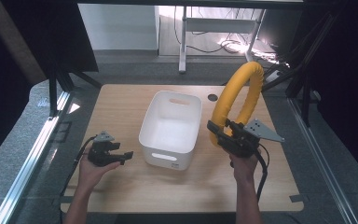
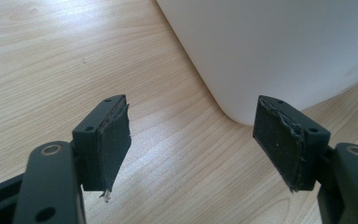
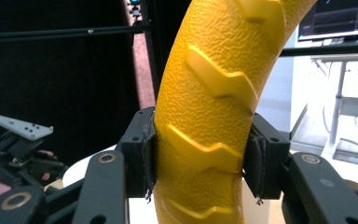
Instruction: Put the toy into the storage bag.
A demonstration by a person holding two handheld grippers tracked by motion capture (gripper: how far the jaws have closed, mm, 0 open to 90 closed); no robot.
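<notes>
Right gripper (image 3: 199, 161): jaws clamped on yellow ring (image 1: 239, 95), held upright beside white bin (image 1: 171, 129). Left gripper (image 2: 191, 140): jaws apart, nothing between, low over wooden table (image 1: 121, 100).

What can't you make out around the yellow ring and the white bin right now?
- Yellow ring, right gripper view: top and bottom cut off by the picture's edges.
- Ring's lowest part, high view: hidden behind the right tool.
- White bin, left gripper view: rim cut off by the top edge, inside hidden by its wall.
- Bin's front label, high view: too small to read.
</notes>
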